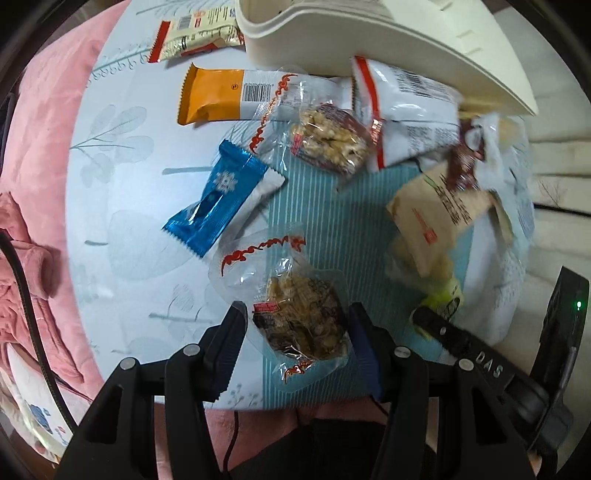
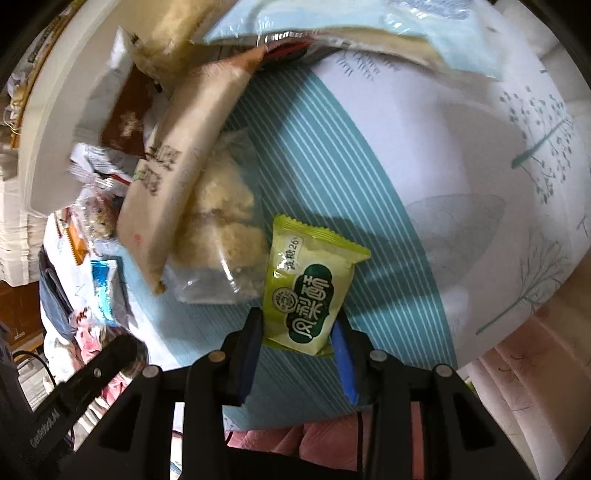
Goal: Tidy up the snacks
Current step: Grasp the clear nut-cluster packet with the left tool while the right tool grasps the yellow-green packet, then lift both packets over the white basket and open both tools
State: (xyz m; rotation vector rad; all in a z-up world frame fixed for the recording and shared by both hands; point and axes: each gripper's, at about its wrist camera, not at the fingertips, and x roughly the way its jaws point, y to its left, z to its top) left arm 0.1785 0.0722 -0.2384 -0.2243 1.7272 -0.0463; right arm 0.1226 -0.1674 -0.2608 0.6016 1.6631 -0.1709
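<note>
My left gripper [image 1: 295,325] is shut on a clear-wrapped walnut date snack [image 1: 303,317], held just over the table. My right gripper [image 2: 299,332] is shut on a green pineapple cake packet [image 2: 310,291]; that packet and the right gripper also show in the left wrist view [image 1: 445,301]. A cream storage bin [image 1: 369,33] lies at the back of the table, with a pile of snacks below its mouth. A blue wafer packet [image 1: 218,199], an orange bar [image 1: 210,96] and a second walnut date snack [image 1: 328,136] lie on the table.
The round table has a white leaf-print cloth [image 1: 122,229] with a teal striped band [image 2: 332,184]. A brown paper packet [image 2: 177,177] and a clear bag of pale biscuits [image 2: 221,221] lie beside my right gripper. Pink fabric [image 1: 40,147] surrounds the table.
</note>
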